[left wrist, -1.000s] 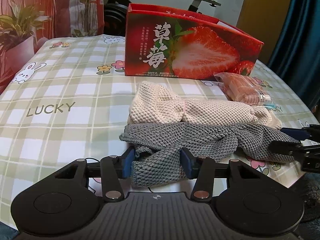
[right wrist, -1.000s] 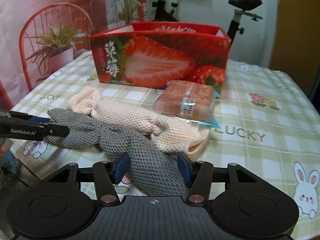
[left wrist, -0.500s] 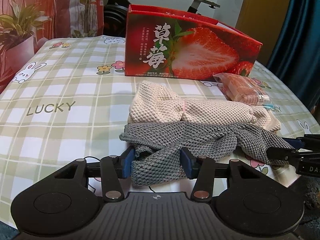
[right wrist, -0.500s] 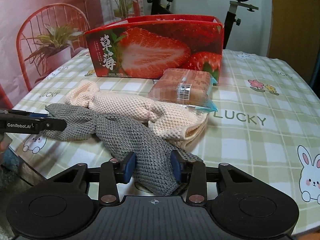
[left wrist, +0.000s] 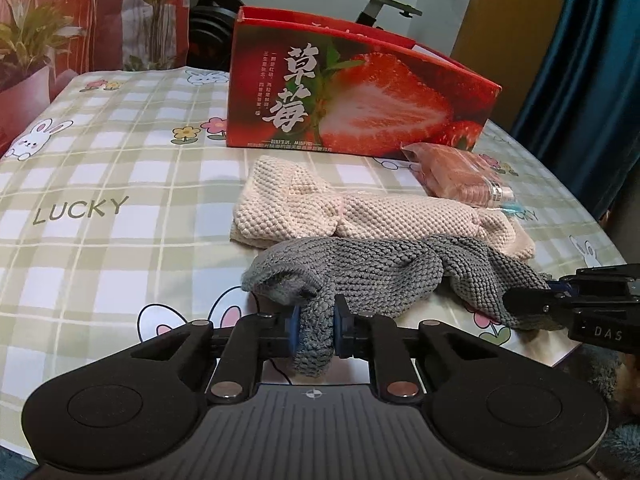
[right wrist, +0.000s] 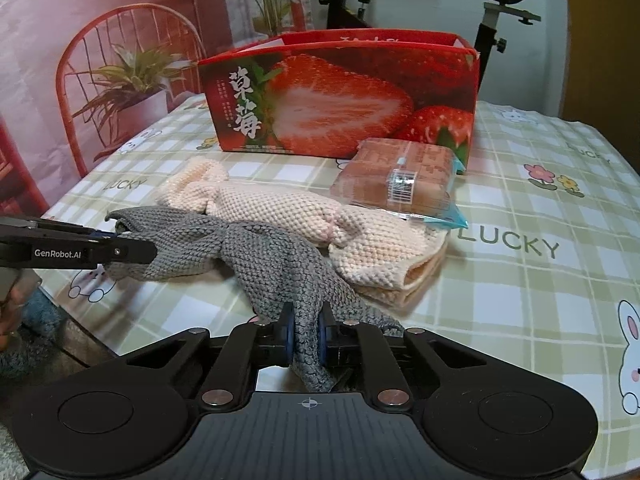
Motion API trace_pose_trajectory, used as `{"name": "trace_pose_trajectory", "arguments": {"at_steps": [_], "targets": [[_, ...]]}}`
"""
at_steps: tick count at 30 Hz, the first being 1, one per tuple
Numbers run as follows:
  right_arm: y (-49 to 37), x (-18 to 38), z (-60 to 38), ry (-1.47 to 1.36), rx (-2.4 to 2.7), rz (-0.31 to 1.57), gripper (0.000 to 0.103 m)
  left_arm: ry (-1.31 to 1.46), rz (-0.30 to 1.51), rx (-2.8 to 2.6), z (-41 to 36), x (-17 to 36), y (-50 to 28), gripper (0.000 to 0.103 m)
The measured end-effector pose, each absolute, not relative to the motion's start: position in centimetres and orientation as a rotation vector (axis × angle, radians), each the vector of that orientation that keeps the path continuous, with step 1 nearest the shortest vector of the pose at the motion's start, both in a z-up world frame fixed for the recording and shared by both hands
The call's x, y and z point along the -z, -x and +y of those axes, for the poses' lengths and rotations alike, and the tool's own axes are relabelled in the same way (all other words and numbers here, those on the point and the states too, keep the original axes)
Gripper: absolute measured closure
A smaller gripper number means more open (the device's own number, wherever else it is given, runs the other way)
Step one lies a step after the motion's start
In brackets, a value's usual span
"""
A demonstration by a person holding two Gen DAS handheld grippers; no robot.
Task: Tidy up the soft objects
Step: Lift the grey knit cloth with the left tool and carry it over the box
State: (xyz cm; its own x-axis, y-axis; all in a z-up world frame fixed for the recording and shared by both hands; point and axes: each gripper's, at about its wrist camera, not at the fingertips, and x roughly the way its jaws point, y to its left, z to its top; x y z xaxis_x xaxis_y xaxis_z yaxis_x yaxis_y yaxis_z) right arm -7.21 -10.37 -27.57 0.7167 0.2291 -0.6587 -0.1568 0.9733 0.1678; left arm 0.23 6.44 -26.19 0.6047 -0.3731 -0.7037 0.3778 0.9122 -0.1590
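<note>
Checked green-and-white cloth (left wrist: 120,184) covers a table. At its far side stands a red box (left wrist: 360,100) printed with a strawberry. In front of the box lies a cream knit cloth (left wrist: 320,216), with a wrapped bread pack (right wrist: 400,180) resting on one end. Nearer the table edge, touching the cream one, lies a grey knit cloth (right wrist: 256,256). The left gripper (left wrist: 315,330) is clenched on one end of the grey cloth, the right gripper (right wrist: 306,336) on the other end.
</note>
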Motion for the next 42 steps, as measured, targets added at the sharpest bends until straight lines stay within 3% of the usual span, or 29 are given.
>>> {"name": "trace_pose_trajectory", "arguments": {"at_steps": [15, 42], "targets": [[7.0, 26.7, -10.2, -0.100, -0.222, 0.727, 0.094, 0.005, 0.784, 0.446, 6.8, 25.4, 0.3, 0.087], [5.4, 17.8, -9.8, -0.069, -0.276, 0.505, 0.094, 0.043, 0.539, 0.472, 7.6, 17.0, 0.7, 0.087]]}}
